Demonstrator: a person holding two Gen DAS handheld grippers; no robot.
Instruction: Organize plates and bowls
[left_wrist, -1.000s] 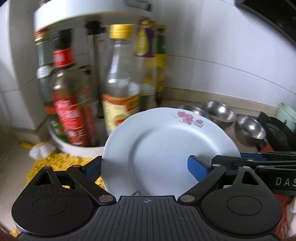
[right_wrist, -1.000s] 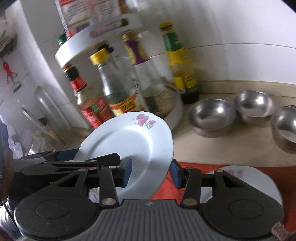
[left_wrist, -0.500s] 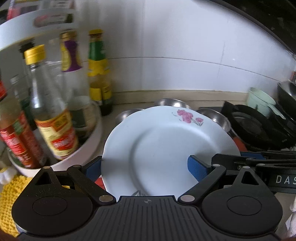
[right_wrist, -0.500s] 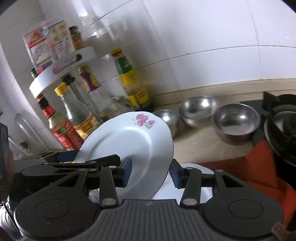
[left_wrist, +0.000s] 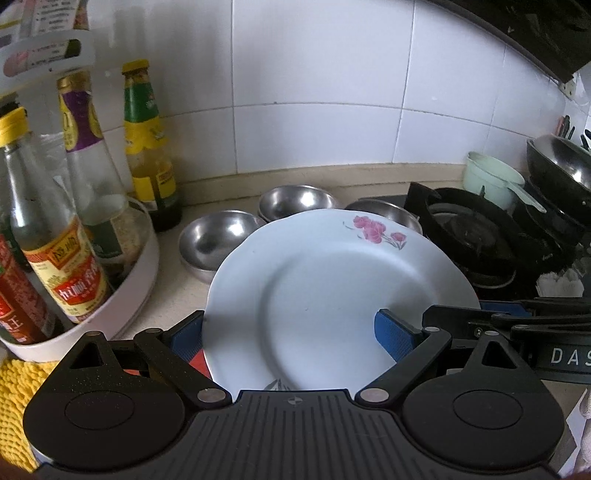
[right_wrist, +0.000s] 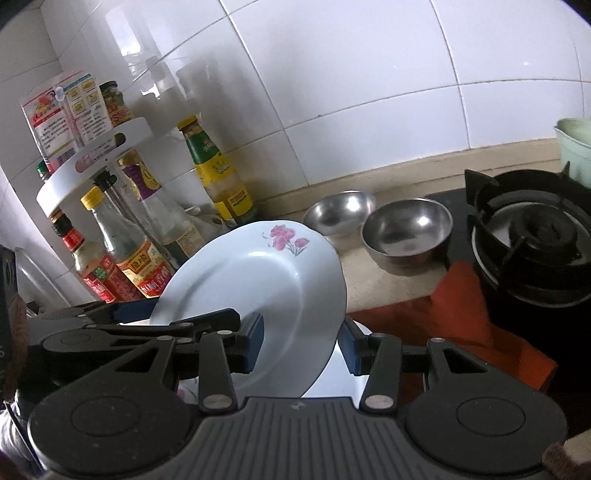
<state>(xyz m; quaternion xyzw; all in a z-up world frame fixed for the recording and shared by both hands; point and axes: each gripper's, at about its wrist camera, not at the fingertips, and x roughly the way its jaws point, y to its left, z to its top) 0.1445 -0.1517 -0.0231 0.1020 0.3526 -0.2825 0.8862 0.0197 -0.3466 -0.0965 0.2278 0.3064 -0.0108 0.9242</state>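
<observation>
**White flowered plate carried between both grippers above the counter**

The left gripper (left_wrist: 291, 330) points downward with its jaws wide, one blue pad against each side of the white plate (left_wrist: 332, 295); the right gripper (right_wrist: 301, 345) also tilts down, its jaws narrower and clamped on the plate's rim, one pad on the face and one behind it; the plate is tilted, clear of the counter, its pink flower print at the far edge; in the left wrist view the right gripper's black body shows the letters "DAS".

Just beyond the plate stand three steel bowls (right_wrist: 408, 229) on the beige counter (left_wrist: 177, 291); to the right lies an orange cloth (right_wrist: 458, 306) beside the black gas burner (right_wrist: 535, 236); a second white plate (right_wrist: 332, 376) lies below the held one.

At left a white two-tier rack (left_wrist: 122, 295) holds sauce bottles (left_wrist: 62, 258) with red and yellow labels in Chinese characters, too blurred to read; a yellow mat (left_wrist: 14, 387) lies beneath; a pale green cup (left_wrist: 487, 181) sits behind the burner.
</observation>
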